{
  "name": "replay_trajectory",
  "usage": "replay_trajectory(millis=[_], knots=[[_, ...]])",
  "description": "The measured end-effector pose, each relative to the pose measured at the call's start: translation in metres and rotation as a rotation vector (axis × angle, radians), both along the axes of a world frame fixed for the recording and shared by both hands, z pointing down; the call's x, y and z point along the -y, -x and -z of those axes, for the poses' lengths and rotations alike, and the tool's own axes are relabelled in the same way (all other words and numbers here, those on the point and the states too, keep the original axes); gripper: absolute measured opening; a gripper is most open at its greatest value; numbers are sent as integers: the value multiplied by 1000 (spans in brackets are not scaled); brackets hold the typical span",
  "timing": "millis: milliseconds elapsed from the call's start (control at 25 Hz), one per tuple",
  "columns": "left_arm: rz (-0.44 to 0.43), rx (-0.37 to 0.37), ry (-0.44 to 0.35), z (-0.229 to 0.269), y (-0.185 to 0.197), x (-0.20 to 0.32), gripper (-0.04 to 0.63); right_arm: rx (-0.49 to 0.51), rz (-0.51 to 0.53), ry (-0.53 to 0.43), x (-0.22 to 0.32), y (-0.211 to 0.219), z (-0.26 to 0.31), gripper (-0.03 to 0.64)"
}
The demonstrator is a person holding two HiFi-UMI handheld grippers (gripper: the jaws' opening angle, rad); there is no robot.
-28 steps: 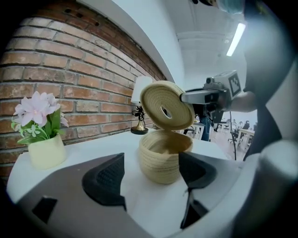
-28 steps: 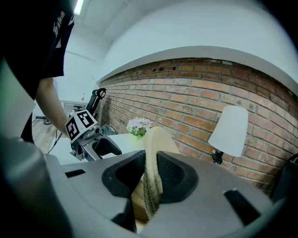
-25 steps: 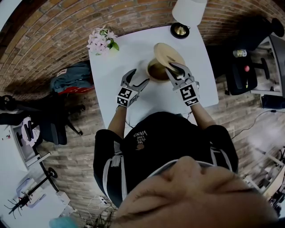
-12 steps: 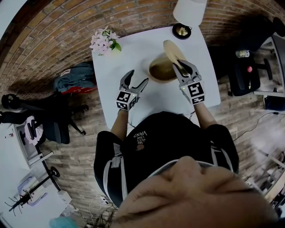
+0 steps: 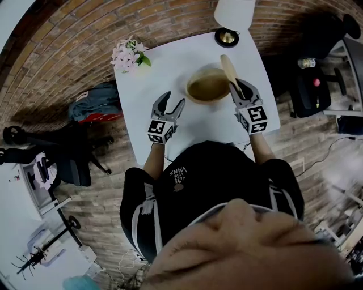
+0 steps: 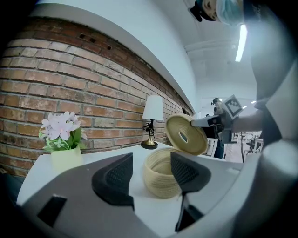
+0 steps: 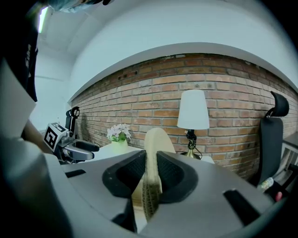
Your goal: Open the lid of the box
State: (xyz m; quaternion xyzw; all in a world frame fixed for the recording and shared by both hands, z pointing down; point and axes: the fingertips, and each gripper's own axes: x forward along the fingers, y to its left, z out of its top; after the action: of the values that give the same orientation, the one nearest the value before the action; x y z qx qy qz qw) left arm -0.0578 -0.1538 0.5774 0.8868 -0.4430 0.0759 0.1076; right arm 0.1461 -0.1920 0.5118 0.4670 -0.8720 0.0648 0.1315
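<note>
A round woven box (image 5: pixel 207 86) stands open on the white table (image 5: pixel 164 62); its hollow inside shows. Its woven lid (image 5: pixel 229 68) is lifted off and held on edge to the right of the box, with my right gripper (image 5: pixel 239 88) shut on its rim. In the right gripper view the lid (image 7: pixel 152 158) stands upright, pinched between both pads. My left gripper (image 5: pixel 171 105) hovers left of the box, apart from it, its jaws closing with nothing between them. In the left gripper view the box (image 6: pixel 160 172) sits beyond the jaws and the lid (image 6: pixel 186 135) hangs above it.
A pot of pink flowers (image 5: pixel 129 54) stands at the table's far left corner. A lamp with a white shade (image 5: pixel 233 12) and brass base (image 5: pixel 227 37) is at the far right corner. Brick floor, a bag (image 5: pixel 93 102) and office chairs (image 5: pixel 309 90) surround the table.
The right gripper has carried the lid off the box to the right and tipped it on edge. The left gripper drew back from the box and narrowed its jaws.
</note>
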Motion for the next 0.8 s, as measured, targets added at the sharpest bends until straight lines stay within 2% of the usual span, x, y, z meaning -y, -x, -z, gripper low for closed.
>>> replay_trajectory(millis=[520,800], knots=[[22,-23,-75,34,-2,-9,52,46,-94,48,-22,-27,-11,71],[23,-43,-87,48,-6,-19,21,56,-134,70,-33,-35,-14,71]])
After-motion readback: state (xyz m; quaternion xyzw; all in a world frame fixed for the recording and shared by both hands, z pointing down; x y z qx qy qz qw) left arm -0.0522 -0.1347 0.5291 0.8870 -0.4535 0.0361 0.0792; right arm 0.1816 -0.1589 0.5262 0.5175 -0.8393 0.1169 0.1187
